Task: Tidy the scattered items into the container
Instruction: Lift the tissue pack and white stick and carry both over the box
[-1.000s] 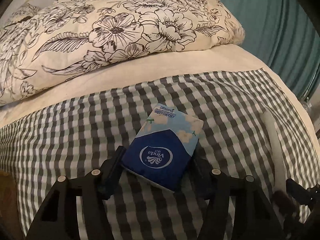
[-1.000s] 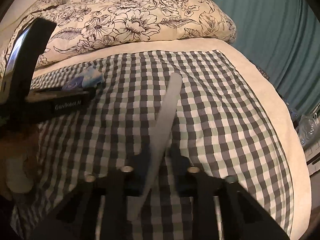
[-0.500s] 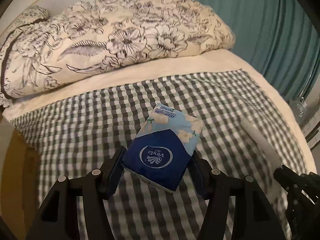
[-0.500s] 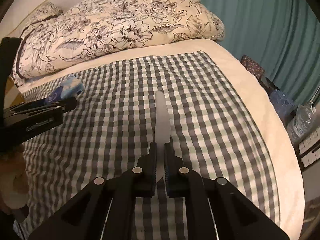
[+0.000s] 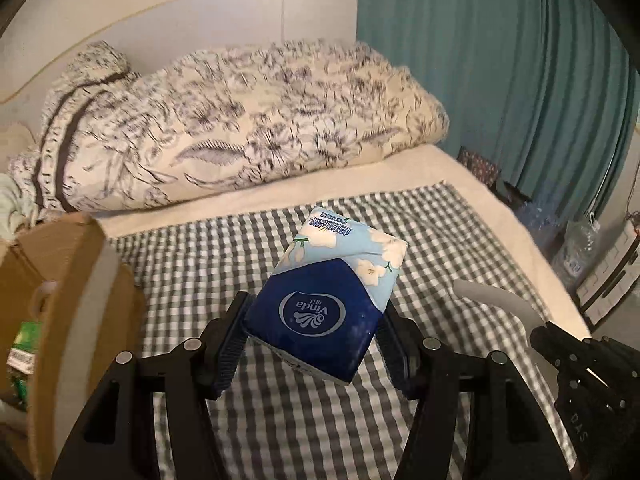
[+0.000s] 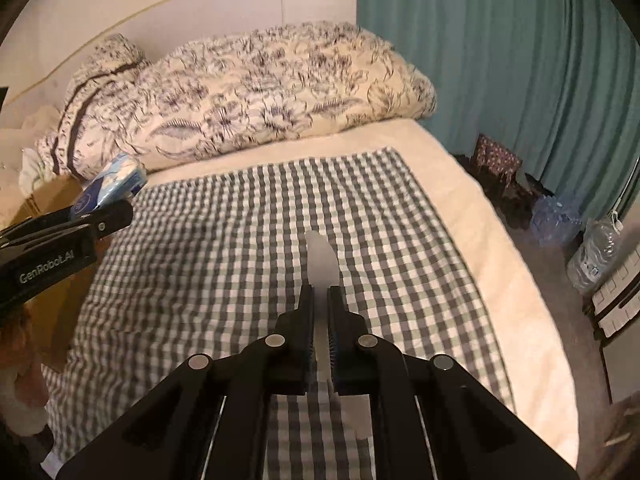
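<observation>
Both grippers lifted higher, cardboard box cut off, contents unclear

"Vinda" is read, inverted, in a white oval on the blue tissue pack | "GenRobot.AI" is printed on the left gripper side | small script on the pack's pale end is not legible

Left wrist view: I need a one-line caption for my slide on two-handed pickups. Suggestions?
Left gripper clamps a blue tissue pack above the checked blanket, cardboard box alongside.
</observation>
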`<state>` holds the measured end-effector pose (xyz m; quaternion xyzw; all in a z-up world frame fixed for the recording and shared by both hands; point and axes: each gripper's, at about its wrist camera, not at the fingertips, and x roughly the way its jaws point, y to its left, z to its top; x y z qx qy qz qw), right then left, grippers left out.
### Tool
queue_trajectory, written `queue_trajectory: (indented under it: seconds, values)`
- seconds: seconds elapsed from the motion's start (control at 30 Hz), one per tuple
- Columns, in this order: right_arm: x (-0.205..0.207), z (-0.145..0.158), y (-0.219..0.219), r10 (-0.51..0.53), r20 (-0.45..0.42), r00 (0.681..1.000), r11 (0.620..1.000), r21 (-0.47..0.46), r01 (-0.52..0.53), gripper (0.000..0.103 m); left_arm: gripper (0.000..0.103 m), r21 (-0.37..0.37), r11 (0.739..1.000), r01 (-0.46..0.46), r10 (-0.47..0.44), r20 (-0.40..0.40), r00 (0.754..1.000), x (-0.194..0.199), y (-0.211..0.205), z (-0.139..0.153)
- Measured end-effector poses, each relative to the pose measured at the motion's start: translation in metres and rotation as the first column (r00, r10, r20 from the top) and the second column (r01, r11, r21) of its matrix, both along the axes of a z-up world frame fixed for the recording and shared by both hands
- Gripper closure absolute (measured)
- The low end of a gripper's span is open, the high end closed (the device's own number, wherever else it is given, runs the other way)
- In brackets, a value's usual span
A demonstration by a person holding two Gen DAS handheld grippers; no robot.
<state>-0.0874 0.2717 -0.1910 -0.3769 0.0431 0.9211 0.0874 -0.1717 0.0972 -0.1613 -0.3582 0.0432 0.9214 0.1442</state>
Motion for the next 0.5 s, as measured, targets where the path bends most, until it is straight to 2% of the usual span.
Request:
queue_trajectory:
  seconds: [0.5]
  values:
    - [0.062,0.079,-0.041,0.028,-0.143,0.989,0.999,0.036,-0.023,0.097,0.041,0.037,0.997,-0.072,0.076,-0.13,0.989,0.078,-0.064,0.08]
